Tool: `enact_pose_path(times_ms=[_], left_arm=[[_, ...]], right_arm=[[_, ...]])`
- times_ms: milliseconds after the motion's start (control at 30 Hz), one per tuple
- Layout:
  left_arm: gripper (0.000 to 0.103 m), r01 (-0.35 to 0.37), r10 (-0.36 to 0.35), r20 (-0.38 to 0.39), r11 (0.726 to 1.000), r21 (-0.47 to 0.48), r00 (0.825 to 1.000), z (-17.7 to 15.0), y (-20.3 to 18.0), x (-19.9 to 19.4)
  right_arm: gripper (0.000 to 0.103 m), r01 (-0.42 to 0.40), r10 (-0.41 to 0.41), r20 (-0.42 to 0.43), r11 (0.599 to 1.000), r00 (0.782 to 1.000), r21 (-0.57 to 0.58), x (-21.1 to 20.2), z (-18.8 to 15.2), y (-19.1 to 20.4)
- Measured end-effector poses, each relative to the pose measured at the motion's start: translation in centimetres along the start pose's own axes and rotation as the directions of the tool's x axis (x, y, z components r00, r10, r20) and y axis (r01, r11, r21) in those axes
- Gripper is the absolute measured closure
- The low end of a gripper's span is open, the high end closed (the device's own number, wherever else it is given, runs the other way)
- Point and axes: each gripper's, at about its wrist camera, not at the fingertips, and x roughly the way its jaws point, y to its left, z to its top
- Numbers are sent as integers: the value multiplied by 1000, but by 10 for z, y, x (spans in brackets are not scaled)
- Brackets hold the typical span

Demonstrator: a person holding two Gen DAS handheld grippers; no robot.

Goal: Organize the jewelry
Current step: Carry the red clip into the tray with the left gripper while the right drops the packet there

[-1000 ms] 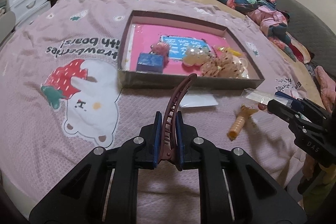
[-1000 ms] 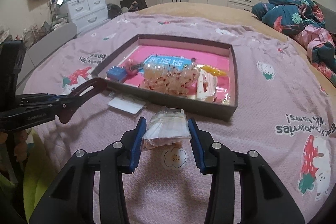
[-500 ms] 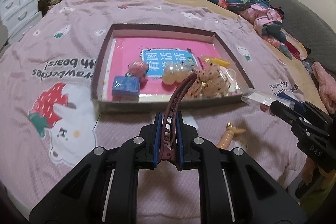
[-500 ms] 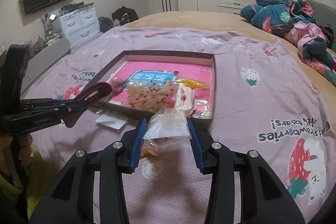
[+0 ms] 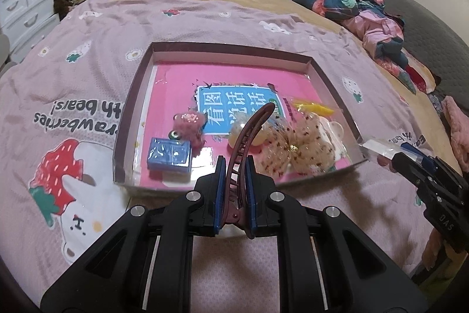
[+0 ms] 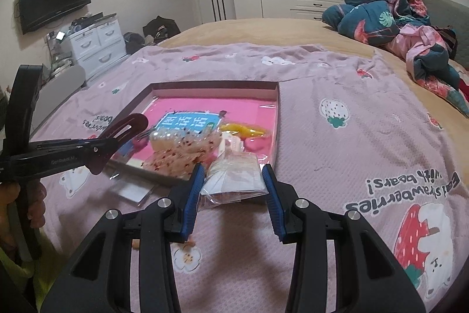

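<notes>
Left hand-held gripper [image 5: 234, 181] pinches a maroon hair clip [image 5: 249, 137], long axis pointing ahead over the tray's [image 5: 129, 96] near rim, tray directly in front. Right hand-held gripper [image 6: 233, 189] pinches a clear plastic bag [image 6: 234, 178] beside the tray's near right corner; both equally near.

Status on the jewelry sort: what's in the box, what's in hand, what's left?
Done: the box already holds a blue case, a pink charm and bagged pieces. In hand: left gripper clamps a maroon hair clip; right gripper holds a clear bag. Left: both go in, plus a small packet beside the box.
</notes>
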Motion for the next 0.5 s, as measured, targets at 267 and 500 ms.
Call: enact_pose_path(times_ms=[267, 500], left_arm=[[96, -5, 5, -3, 1000, -4, 1000, 11, 2, 11], [96, -3, 3, -11, 1000, -16, 1000, 20, 6, 26]], right_arm=[[64, 13, -13, 8, 1000, 1000, 16, 12, 11, -8], [64, 27, -27, 16, 999, 1000, 24, 24, 21, -15]])
